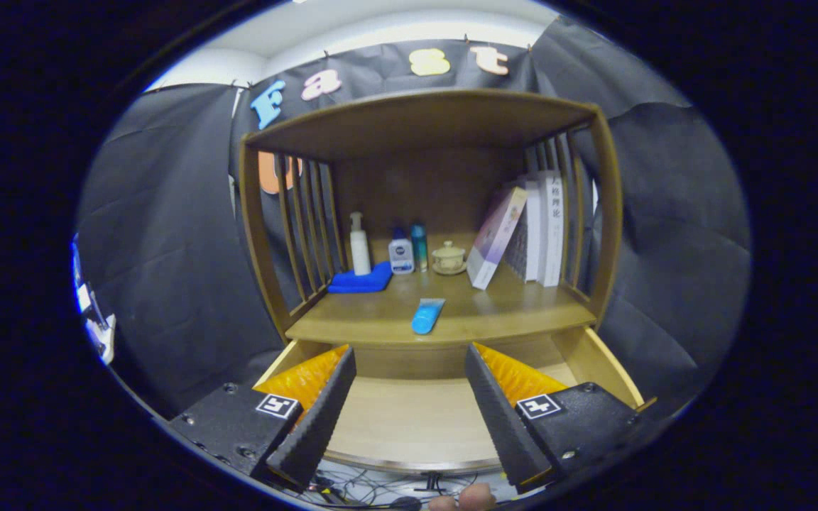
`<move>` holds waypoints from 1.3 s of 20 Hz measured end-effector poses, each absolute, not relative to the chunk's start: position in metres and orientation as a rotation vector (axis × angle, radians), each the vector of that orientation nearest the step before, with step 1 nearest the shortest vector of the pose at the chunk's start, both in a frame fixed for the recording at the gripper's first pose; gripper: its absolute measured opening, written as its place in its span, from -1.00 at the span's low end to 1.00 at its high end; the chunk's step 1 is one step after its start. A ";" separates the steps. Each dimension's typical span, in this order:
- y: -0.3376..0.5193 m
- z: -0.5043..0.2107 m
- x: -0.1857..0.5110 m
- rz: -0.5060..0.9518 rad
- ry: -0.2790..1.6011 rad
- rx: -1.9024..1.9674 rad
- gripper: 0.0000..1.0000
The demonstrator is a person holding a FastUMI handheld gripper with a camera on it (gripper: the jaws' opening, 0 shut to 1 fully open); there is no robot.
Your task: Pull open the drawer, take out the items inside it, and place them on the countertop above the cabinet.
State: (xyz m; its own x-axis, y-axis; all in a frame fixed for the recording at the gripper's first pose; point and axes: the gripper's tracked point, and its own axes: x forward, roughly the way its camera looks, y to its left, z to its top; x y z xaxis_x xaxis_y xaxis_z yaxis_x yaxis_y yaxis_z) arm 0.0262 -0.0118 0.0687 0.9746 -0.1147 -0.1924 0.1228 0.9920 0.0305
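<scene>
Hand-held gripper [409, 411]: fingers spread wide, nothing between them, held over the pulled-out drawer [416, 426].

Drawer: open, light wood; the floor seen between and just ahead of the fingers is bare. Corners behind the fingers are hidden, so it cannot be told whether anything lies there.

Tabletop [515, 305]: wooden surface above the drawer, beyond the fingers, under a slatted shelf frame.

Blue tube [427, 316]: lies flat near the front edge of the tabletop, apart from everything else. Judged the item taken from the drawer. Likely light, soft-walled and smooth; best pinched across the middle of its body, gently, as it may squash or slip.

Further back, left to right: blue cloth [363, 280] with a white pump bottle [359, 245] standing on or just behind it; small white bottle [401, 255]; slim teal bottle [420, 247]; lidded cup on a saucer [449, 258]; one book [495, 238] leaning against the upright books [547, 227].

A fingertip [476, 497] of the person shows below the drawer front, near loose cables [373, 490].

Judgement: task appears largely complete.
</scene>
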 end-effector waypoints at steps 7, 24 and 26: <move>-0.002 0.020 -0.027 -0.120 0.032 -0.018 0.96; -0.013 -0.120 -0.042 -0.205 0.119 0.031 0.98; -0.015 -0.122 -0.036 -0.213 0.117 0.028 0.98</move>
